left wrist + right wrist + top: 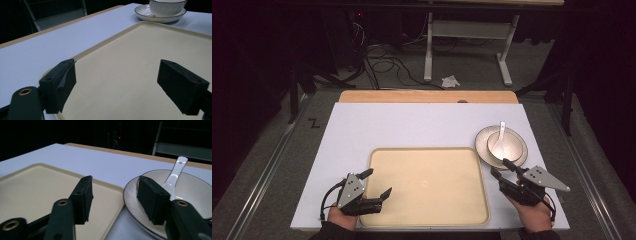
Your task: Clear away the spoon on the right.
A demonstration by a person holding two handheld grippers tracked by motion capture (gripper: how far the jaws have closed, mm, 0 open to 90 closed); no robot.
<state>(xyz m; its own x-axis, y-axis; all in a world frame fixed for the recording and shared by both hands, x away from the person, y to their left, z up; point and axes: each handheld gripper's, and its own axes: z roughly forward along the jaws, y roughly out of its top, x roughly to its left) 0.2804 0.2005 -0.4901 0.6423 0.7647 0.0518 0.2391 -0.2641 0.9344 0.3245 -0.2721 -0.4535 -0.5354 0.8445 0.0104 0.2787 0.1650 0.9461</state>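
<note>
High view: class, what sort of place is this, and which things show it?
Probably a lab or recording workspace: a white tabletop under dark surrounds, loose cables on the floor, and a bare metal stand behind.

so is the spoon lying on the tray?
No: in the high view the spoon rests in the bowl on the plate, right of the bare tray.

Both hands come in from the near edge of the table. The left gripper (pixel 375 184) sits low with its jaws wide apart and nothing between them. The right gripper (pixel 502 168) points forward and a bit left, its jaws partly apart and not pressing on anything.
</note>
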